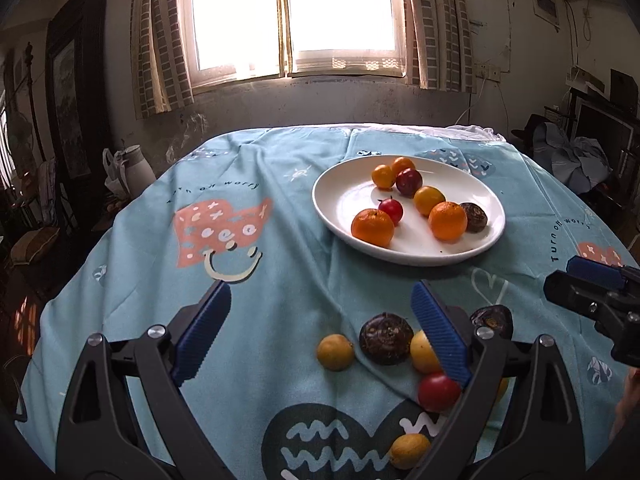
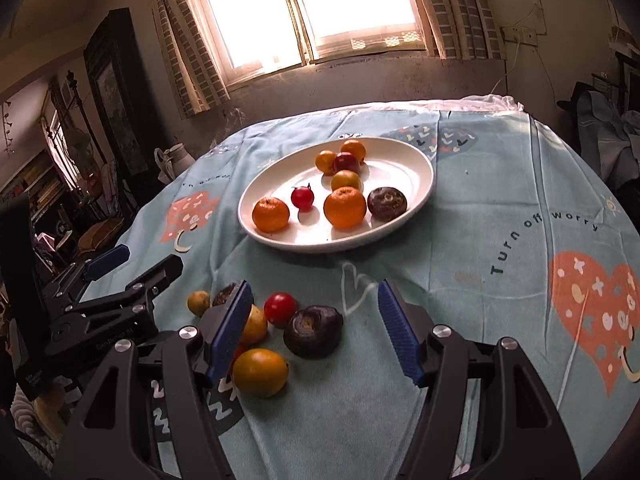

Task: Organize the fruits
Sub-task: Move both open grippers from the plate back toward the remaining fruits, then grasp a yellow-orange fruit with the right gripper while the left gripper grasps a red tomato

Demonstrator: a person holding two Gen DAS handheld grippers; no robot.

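Surroundings: a cloth-covered table in front of a bright window.
A light-blue tablecloth (image 1: 280, 208) printed with coral hearts, a dark heart with wavy lines and the words "Turn off worry" covers the table, with a white cloth (image 2: 492, 102) showing at its far edge. Behind it stands a two-pane window (image 1: 294, 16) flanked by checked curtains (image 1: 160, 40). A tall dark cabinet (image 1: 76, 96) lines the wall at left, and near it sits a pale jug (image 1: 138, 168). Crumpled blue fabric (image 1: 576, 160) lies at far right.
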